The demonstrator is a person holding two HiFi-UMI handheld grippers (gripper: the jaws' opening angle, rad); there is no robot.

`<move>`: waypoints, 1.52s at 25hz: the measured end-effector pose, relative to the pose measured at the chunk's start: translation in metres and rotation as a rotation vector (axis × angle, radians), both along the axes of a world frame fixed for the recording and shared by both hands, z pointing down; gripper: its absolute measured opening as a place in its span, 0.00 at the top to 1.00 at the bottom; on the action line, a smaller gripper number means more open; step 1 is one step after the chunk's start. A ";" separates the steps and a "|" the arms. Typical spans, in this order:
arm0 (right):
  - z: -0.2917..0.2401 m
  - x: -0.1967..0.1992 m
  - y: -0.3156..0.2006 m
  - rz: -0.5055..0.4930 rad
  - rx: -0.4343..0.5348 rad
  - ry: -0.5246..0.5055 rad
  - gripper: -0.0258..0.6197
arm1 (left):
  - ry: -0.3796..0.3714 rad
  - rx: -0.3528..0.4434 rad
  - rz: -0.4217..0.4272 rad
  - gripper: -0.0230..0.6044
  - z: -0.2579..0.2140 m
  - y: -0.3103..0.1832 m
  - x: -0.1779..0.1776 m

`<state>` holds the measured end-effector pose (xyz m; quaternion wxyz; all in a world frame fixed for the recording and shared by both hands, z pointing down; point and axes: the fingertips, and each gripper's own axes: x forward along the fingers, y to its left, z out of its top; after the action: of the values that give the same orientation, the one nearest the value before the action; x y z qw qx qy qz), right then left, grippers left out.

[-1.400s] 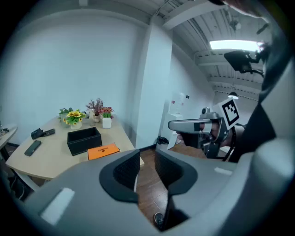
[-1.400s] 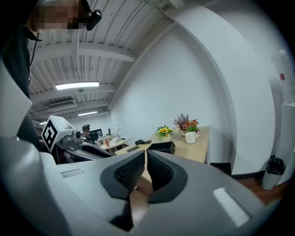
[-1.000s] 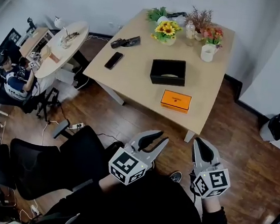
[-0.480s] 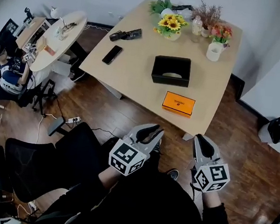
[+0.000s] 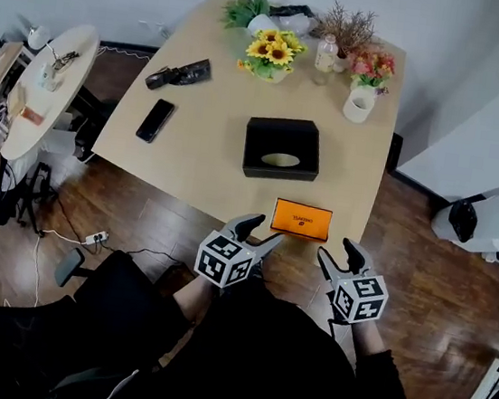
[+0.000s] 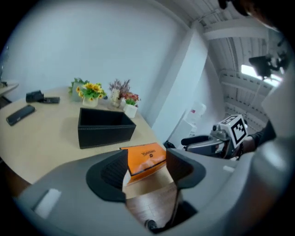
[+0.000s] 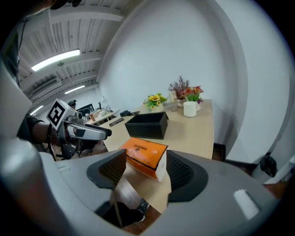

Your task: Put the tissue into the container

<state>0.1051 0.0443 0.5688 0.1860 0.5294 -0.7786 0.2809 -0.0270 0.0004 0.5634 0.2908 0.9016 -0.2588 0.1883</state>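
Jaws just opened, empty, left gripper, right gripper; boxy orange tissue pack

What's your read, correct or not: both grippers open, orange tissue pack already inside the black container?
Wrong on the pack. The orange tissue pack lies on the table in front of the black container, not inside it; the head view shows this. The left gripper and right gripper are open, jaws having just been opening, nothing gripped.

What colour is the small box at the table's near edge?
The box is orange, clearest in the right gripper view.
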 end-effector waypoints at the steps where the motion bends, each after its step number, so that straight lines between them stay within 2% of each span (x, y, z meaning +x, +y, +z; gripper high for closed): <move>1: 0.012 0.000 -0.004 0.007 -0.053 -0.011 0.53 | 0.012 -0.074 0.005 0.54 0.011 -0.005 0.000; 3: 0.032 -0.001 -0.012 0.022 -0.156 -0.051 0.52 | 0.022 -0.216 0.025 0.52 0.033 -0.010 0.000; 5: 0.043 -0.002 -0.020 0.046 -0.234 -0.104 0.52 | 0.026 -0.314 0.060 0.52 0.046 -0.013 0.003; 8: 0.049 -0.004 -0.034 0.072 -0.292 -0.141 0.54 | 0.038 -0.394 0.087 0.52 0.052 -0.023 0.009; 12: 0.063 -0.010 -0.044 0.049 -0.368 -0.139 0.54 | 0.028 -0.478 0.085 0.52 0.065 -0.033 0.022; 17: 0.076 -0.008 -0.055 0.026 -0.395 -0.133 0.55 | -0.060 -0.468 0.064 0.53 0.079 -0.041 0.030; 19: 0.081 -0.007 -0.057 0.003 -0.421 -0.141 0.56 | -0.095 -0.492 0.048 0.56 0.089 -0.040 0.030; 23: 0.086 -0.010 -0.055 -0.059 -0.476 -0.166 0.58 | -0.107 -0.548 0.039 0.56 0.098 -0.036 0.030; 26: 0.085 -0.007 -0.058 -0.095 -0.452 -0.166 0.59 | -0.104 -0.555 0.023 0.56 0.098 -0.037 0.032; 29: 0.081 -0.006 -0.061 -0.121 -0.420 -0.153 0.60 | -0.112 -0.528 -0.022 0.57 0.093 -0.036 0.032; 34: 0.069 -0.004 -0.062 -0.202 -0.376 -0.076 0.67 | -0.180 -0.449 -0.099 0.59 0.080 -0.029 0.034; 38: 0.046 -0.002 -0.067 -0.247 -0.329 -0.106 0.69 | -0.182 -0.384 -0.140 0.60 0.054 -0.032 0.034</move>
<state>0.1026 -0.0222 0.6153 0.2617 0.3769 -0.7900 0.4068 0.0075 -0.0313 0.6175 0.4453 0.7887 -0.3054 0.2939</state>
